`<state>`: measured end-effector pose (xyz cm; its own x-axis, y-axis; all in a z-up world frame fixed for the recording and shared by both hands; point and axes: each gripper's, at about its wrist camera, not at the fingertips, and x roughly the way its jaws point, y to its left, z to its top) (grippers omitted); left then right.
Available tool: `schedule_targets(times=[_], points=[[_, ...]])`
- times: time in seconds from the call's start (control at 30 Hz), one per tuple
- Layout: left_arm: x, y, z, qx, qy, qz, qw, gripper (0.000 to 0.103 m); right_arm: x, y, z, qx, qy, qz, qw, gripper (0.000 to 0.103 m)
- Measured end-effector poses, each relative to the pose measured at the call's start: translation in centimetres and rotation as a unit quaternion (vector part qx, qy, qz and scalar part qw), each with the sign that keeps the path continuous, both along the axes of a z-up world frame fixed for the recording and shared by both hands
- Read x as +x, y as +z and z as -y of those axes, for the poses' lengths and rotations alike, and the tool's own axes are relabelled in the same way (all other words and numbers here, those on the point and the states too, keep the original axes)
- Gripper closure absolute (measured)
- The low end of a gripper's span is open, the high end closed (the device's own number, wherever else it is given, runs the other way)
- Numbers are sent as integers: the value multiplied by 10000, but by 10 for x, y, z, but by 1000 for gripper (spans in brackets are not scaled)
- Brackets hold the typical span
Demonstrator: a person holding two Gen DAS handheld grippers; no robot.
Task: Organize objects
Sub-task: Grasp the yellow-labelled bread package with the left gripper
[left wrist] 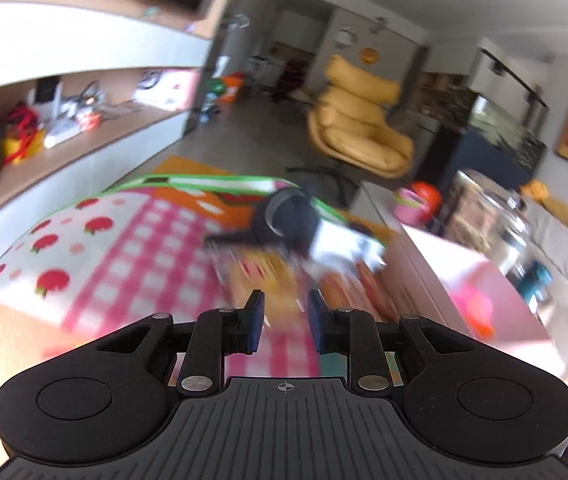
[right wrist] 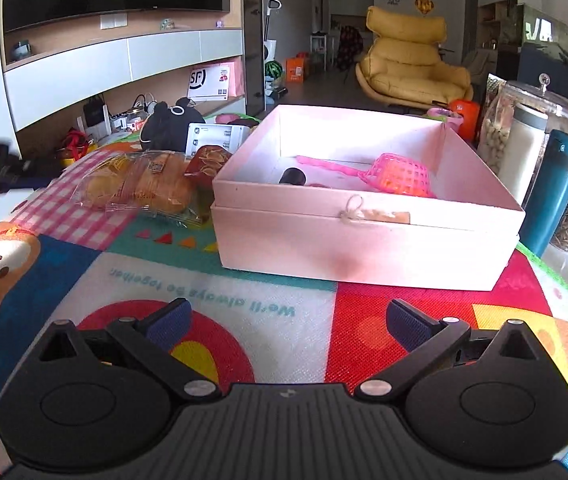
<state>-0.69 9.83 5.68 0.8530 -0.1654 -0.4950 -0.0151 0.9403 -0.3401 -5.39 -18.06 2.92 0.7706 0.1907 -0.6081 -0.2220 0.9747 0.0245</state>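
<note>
Right hand-held gripper (right wrist: 288, 316) is spread and empty; left hand-held gripper (left wrist: 286, 316) nearly closed, empty. Pink box (right wrist: 364, 236) holds a scoop (right wrist: 398, 174); bread bag (right wrist: 139, 188) remains on the desk.

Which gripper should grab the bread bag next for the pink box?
Left, probably. The left gripper faces the bread bag with nothing held; the right gripper, open, points at the pink box.
</note>
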Motion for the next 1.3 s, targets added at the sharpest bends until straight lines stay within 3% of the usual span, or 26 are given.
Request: schedule_targets(times=[0.2,0.27,0.5,0.6,0.67,0.93,1.07,1.1,1.17,1.3], points=[[64,-15,-2,122,-34,-728,9973,75,2,-2,12,271,-100,-134,9995,0],[69,-19,3,275,-38,-688,9972,66,2,-3,13,340,-110,-166,9992,0],[79,-19,27,1014,-92,-578,9931,64,4,-3,13,381,-51,-271,9989,0],[84,-24,35,1261,-31,-544,9905,50,6,-4,13,401,-76,-337,9986,0],[89,-28,34,1196,13,-658,9906,41,7,-5,13,396,-90,-374,9985,0],[75,-33,32,1163,-142,-640,9910,39,11,-7,11,331,-89,-475,9983,0],[81,-40,29,1084,-216,-707,9914,30,12,-8,6,155,-82,-487,9987,0],[82,-41,27,979,-213,-721,9924,30,12,-8,5,141,-81,-496,9986,0],[77,-40,27,983,-209,-694,9925,41,14,-9,5,121,-60,-544,9984,0],[44,-40,18,782,-267,-636,9946,44,16,-10,-1,-124,-11,-623,9980,0]])
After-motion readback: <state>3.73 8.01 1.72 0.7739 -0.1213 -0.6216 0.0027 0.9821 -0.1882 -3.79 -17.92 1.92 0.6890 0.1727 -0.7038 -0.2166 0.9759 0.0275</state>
